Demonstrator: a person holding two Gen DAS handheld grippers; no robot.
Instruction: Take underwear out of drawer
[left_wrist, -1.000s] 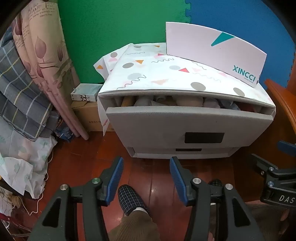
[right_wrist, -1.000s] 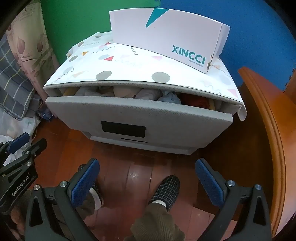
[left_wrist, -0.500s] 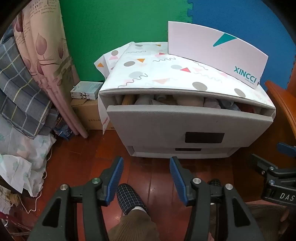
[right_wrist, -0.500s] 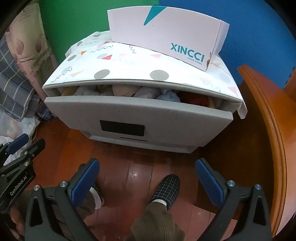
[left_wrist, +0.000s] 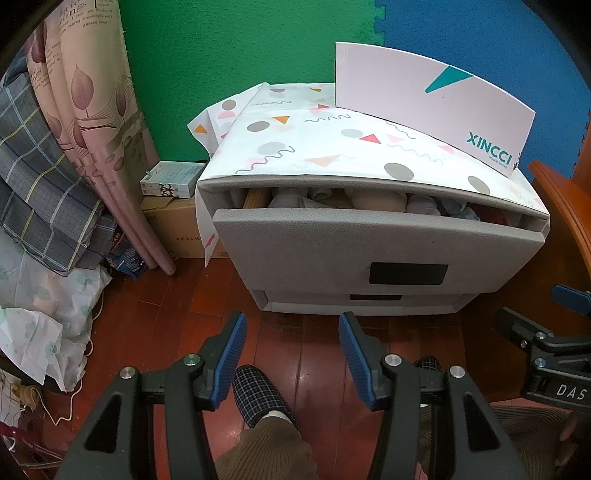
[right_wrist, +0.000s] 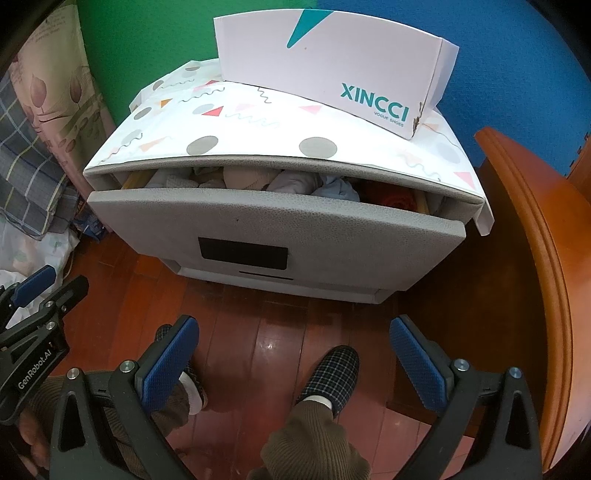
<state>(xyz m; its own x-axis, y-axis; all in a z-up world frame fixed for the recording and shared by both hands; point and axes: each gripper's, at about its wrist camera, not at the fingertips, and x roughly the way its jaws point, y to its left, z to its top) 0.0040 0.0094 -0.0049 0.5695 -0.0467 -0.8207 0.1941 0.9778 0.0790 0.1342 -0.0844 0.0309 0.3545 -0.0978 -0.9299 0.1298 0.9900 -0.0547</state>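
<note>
Nothing has shifted over the last second: I hold both the left hand-held gripper (left_wrist: 291, 354) and the right hand-held gripper (right_wrist: 293, 363) open and empty above the floor, while underwear (right_wrist: 243, 179) still sits bundled in the part-open drawer (right_wrist: 273, 230), untouched.

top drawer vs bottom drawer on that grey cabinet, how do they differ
The top drawer is pulled partly out, leaving a gap under the cabinet top; the bottom drawer sits shut. Folded clothes show inside the top drawer; nothing of the bottom drawer's contents shows. The top drawer's front looks much taller, with a wide black recess; the bottom drawer shows only a thin strip with a narrow slot. Both fronts are the same textured grey.
</note>
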